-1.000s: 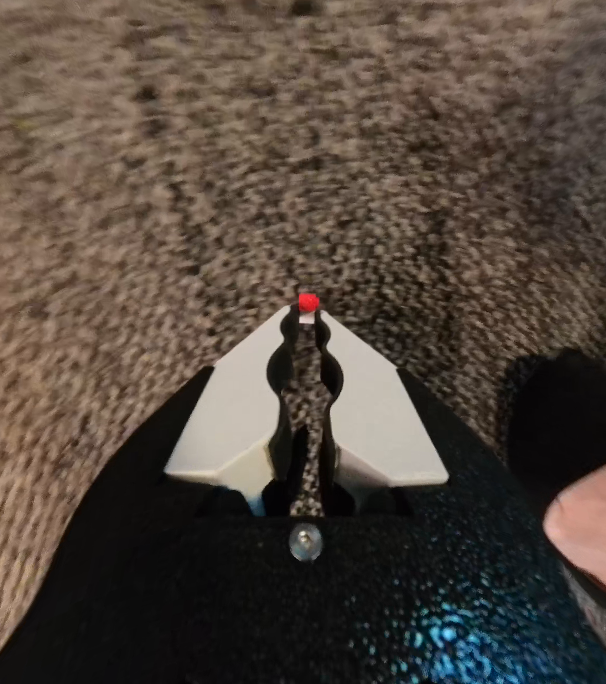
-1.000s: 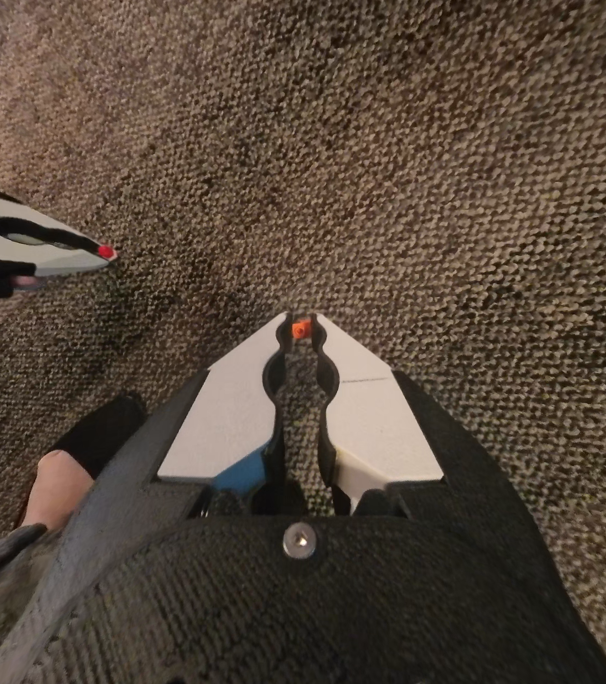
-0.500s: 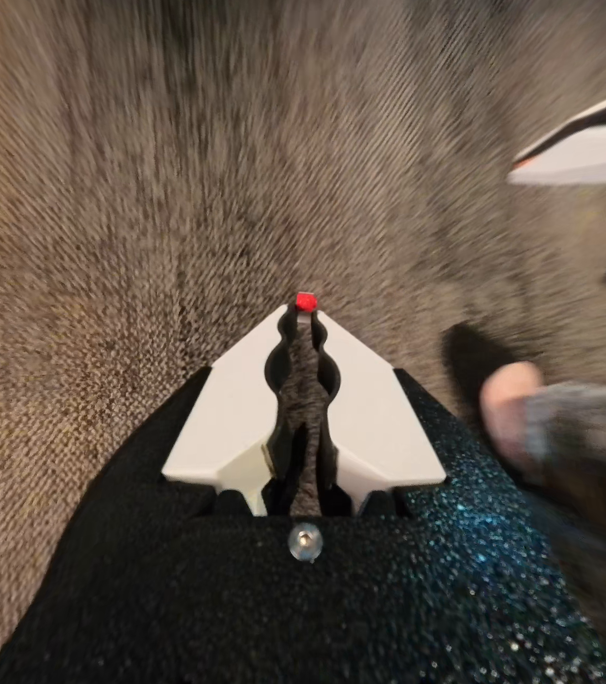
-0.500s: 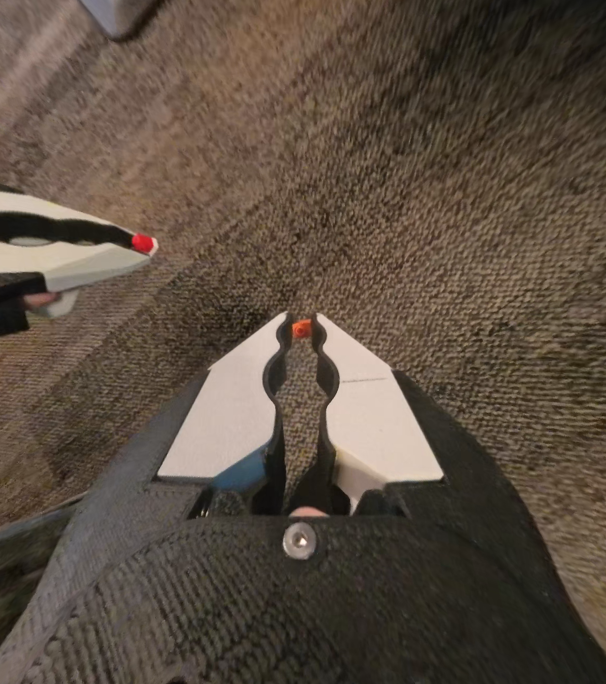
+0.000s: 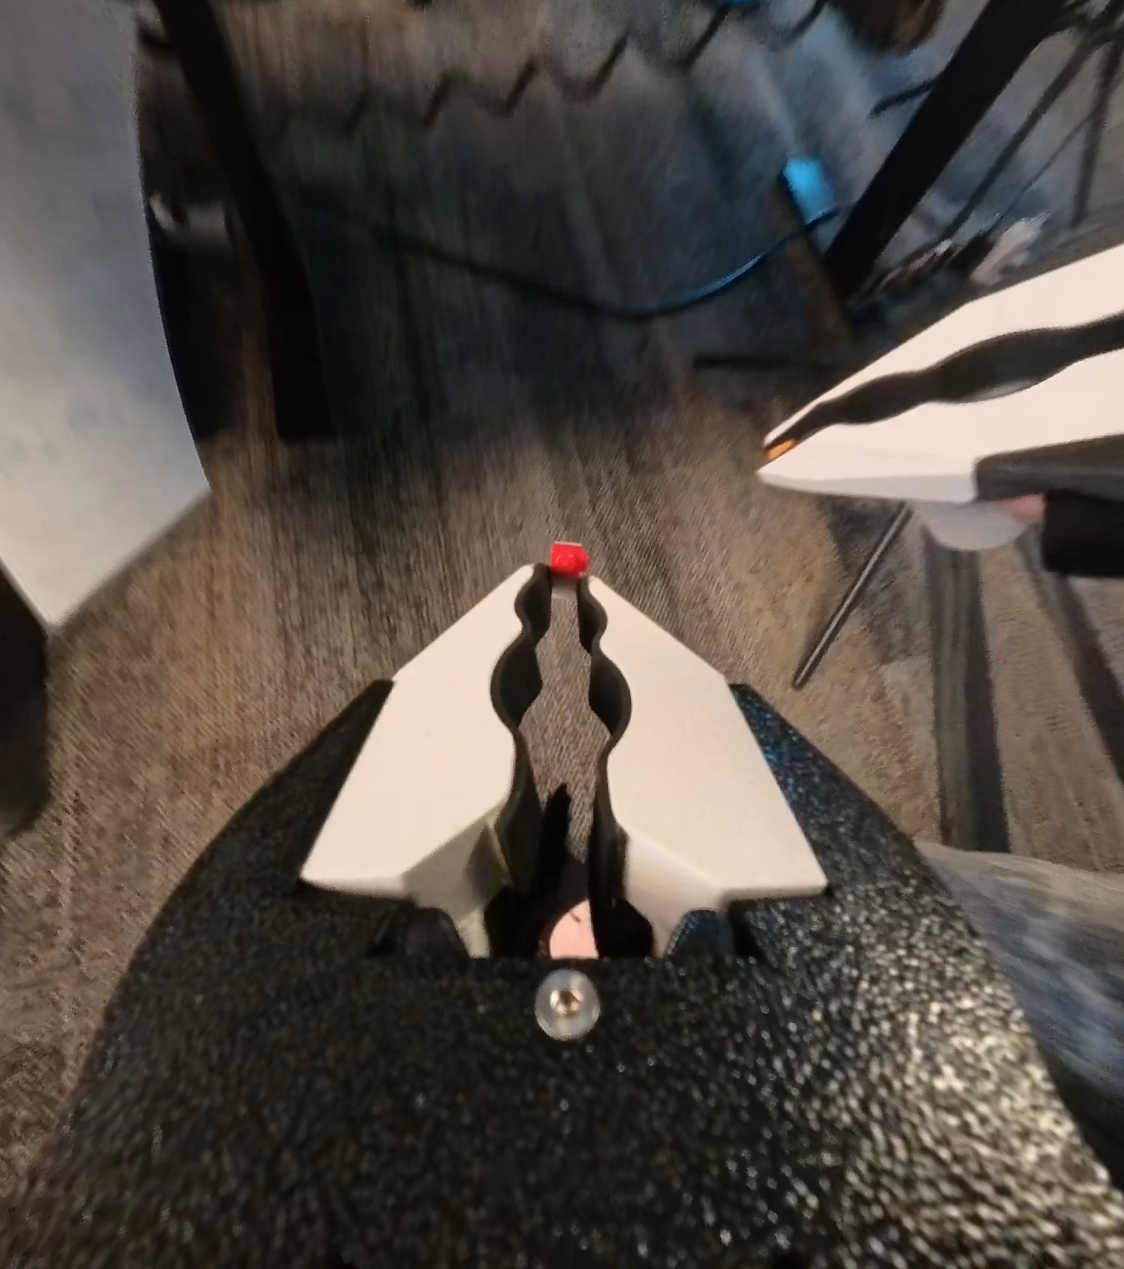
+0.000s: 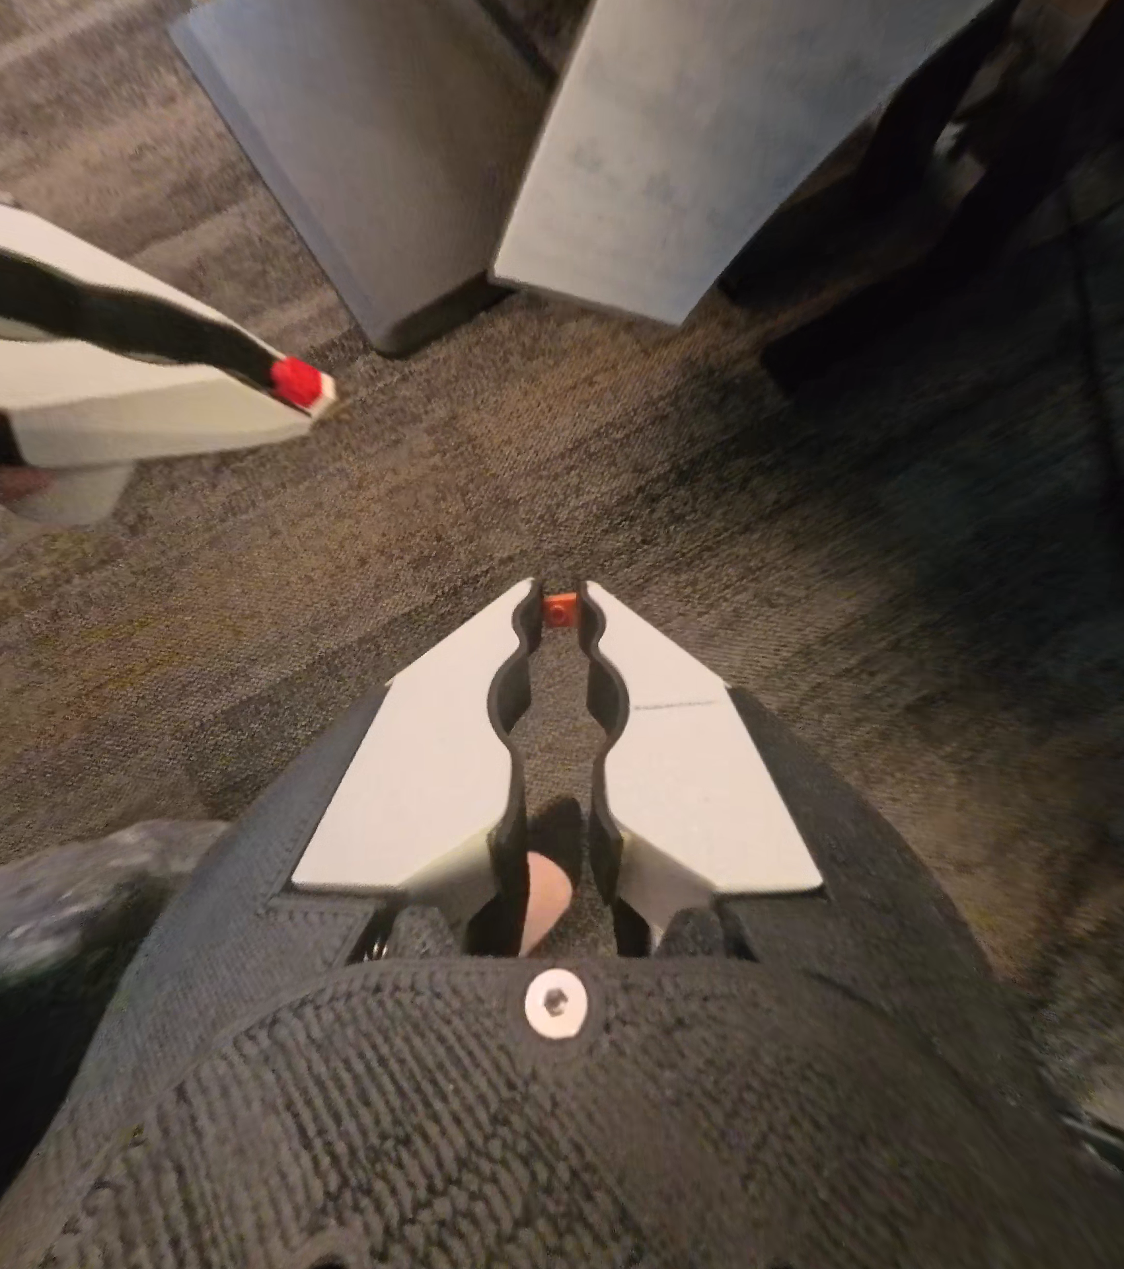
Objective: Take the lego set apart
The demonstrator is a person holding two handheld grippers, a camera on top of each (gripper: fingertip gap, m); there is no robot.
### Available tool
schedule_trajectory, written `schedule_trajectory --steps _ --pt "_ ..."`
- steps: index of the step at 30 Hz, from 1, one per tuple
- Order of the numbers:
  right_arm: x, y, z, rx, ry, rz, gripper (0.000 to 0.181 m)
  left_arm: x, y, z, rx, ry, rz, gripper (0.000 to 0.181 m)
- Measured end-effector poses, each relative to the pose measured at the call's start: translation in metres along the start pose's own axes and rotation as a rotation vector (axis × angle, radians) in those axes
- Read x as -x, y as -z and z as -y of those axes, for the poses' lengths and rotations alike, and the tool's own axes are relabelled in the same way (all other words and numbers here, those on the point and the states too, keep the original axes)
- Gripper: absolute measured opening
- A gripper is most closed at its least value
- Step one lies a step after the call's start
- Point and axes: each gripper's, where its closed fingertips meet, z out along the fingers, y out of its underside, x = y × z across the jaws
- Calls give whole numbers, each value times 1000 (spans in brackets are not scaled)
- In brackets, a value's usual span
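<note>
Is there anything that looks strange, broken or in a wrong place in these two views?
Nothing looks damaged or spilled. The left gripper pinches a red and white piece at its tips, and the right gripper pinches a small orange piece. Both hang above the carpet, apart from each other. The background is blurred.

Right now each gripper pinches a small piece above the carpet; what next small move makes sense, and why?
Probably lower one piece and release it. The left gripper holds the red piece, the right gripper the orange piece; they are already apart, both above the carpet.
</note>
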Motion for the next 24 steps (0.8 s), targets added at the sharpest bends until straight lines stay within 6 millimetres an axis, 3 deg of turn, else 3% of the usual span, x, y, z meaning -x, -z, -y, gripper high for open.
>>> schedule_trajectory --steps 6,11,17,21,24 --pt "-32 84 32 2 -33 -157 9 5 56 65 -53 -52 -30 6" --pt "-63 126 68 -63 -43 -299 9 27 79 115 -74 -186 28 6" --pt "-105 156 132 -248 -77 -452 8 35 82 181 -156 -291 -31 6" --pt "-142 181 182 -387 -108 -530 9 29 69 244 -233 -354 -54 6" --pt "-179 202 220 -472 -81 -574 9 12 47 306 -345 -353 -101 6"
